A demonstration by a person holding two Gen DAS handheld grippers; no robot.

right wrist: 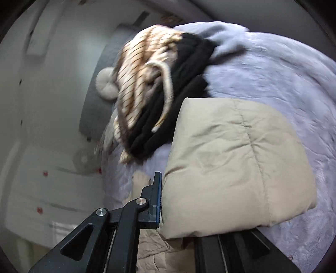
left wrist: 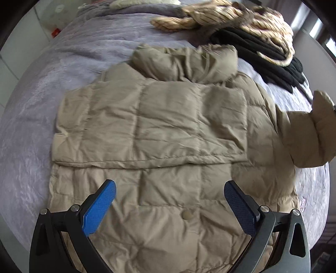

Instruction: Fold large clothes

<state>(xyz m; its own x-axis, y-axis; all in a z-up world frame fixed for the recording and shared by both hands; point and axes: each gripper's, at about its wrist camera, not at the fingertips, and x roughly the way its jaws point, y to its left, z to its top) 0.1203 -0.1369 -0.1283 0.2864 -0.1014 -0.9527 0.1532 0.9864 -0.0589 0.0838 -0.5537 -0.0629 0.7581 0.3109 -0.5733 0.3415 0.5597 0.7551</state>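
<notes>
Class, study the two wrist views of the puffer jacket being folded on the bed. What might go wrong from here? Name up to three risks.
1. The right gripper pinches only the puffy sleeve; the slick fabric may slip out.
2. The left gripper hangs open above the jacket, so nothing pins it and the finished fold may shift.
3. The lifted sleeve is near the black garment and striped garment and may drag them.

The left wrist view looks steeply down from above the bed [left wrist: 31,117], over its own claw [left wrist: 170,201], at the padded jacket [left wrist: 159,130] spread below. The right wrist view sits lower and closer, tilted, facing across the bed toward a wall. Both share the jacket, the striped garment [left wrist: 241,19] and the black garment [left wrist: 262,52] at the bed's far edge.
</notes>
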